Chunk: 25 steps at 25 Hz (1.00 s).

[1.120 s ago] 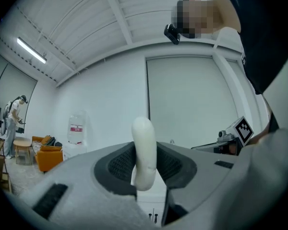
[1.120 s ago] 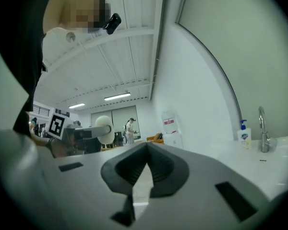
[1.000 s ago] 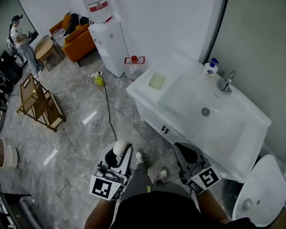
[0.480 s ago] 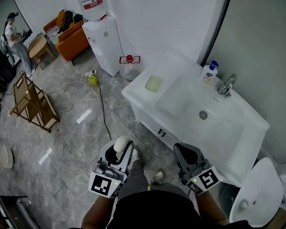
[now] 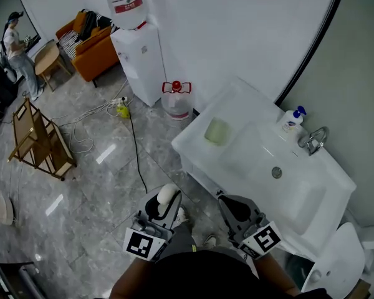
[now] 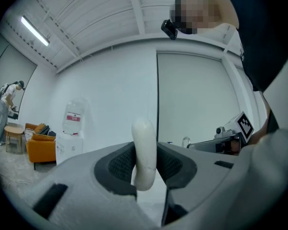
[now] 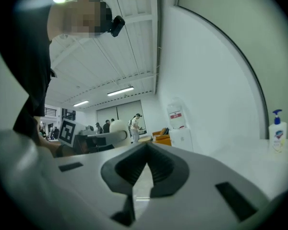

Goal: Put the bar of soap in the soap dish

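The soap [image 6: 144, 150], probably hard, light and slick, is pinched by its flat faces, on edge, in the left gripper [image 5: 163, 202], well apart from the dish [image 5: 216, 130]; the right gripper [image 7: 145, 163] is closed and empty.

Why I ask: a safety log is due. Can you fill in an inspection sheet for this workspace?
Surface: white sink counter, basin bare.
Job's things: soap bar clamped in the left tongs; pale green soap dish on the counter beside the basin, looks empty.
Clutter: pump bottle beside the faucet.
Grippers: left tongs shut on the soap bar; right tongs shut, empty.
Cables: black cable trailing across the floor.
Surroundings: water dispenser, orange sofa, wooden rack, a person standing far off.
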Available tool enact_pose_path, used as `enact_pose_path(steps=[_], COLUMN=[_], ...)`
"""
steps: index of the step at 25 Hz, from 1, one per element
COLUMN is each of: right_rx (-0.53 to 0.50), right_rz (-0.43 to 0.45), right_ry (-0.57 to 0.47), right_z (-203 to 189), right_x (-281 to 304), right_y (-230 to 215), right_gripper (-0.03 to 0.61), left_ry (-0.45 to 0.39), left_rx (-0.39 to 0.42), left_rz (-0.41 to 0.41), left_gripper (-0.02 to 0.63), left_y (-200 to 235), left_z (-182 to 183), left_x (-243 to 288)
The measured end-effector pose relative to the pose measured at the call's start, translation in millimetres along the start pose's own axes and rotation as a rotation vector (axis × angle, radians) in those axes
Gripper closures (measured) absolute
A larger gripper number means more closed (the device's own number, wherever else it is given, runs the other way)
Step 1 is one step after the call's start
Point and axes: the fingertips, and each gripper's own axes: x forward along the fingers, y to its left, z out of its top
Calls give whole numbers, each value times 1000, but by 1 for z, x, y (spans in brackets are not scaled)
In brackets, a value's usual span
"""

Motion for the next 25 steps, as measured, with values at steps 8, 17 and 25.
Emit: enact_pose_path(steps=[8, 17, 25], right_rx=[-86, -53, -122], right_rz=[-53, -251, -370], right_ry=[8, 83, 8], right_z=[19, 20, 42], right_x=[84, 78, 59], right_y=[-7, -55, -133], right_gripper=[566, 566, 566], left_ry=[11, 6, -2], left_rx=[-84, -107, -49], left_rz=[-103, -195, -177], left_gripper=[495, 495, 495], left_y=[61, 80, 78], left_z=[3, 5, 11], left_x=[35, 80, 129])
